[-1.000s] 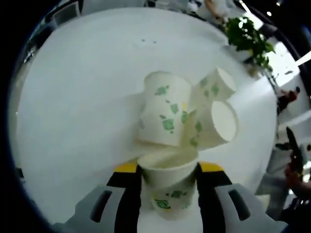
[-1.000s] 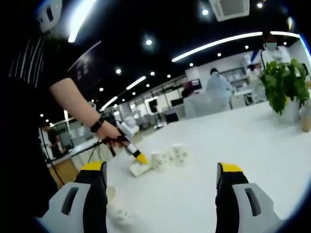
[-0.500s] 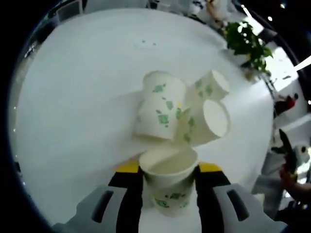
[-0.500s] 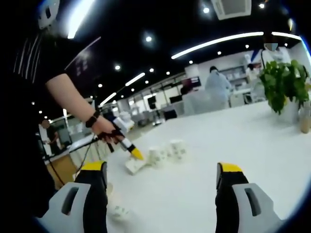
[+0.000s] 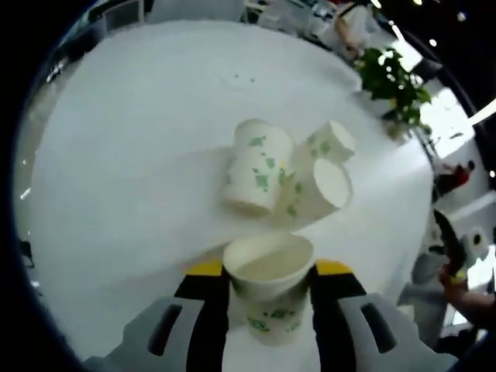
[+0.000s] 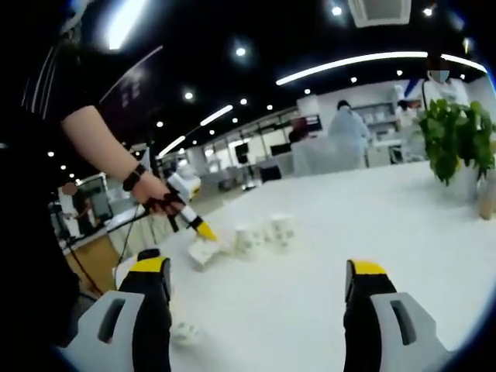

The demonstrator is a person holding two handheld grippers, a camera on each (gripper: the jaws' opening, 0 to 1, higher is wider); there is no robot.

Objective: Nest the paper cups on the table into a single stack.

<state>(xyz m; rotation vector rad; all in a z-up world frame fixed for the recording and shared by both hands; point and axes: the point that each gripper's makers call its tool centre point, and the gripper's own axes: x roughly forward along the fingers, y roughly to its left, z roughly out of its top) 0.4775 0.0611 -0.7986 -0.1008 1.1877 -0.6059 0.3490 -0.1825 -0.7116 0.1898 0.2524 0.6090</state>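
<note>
**While one cup hangs in the jaws, the rest wait in a huddle**

Because the cup must go mouth-up into or over another, the left gripper holds a paper cup upright, its jaws pinching the cup's sides just below the rim. That grip leaves the open mouth free, which I judge handy for nesting.

Just past it on the white tabletop sits a cluster of three cups: one tall one standing inverted, and two lying tipped with their mouths turned aside, all touching. They look the likely target for the stack.

In the right gripper view, the right gripper hangs low over the tabletop with its jaws spread wide and nothing between them, probably kept back until needed. Another small cup lies near its left jaw. Farther off a potted plant stands at the table's far side.
</note>
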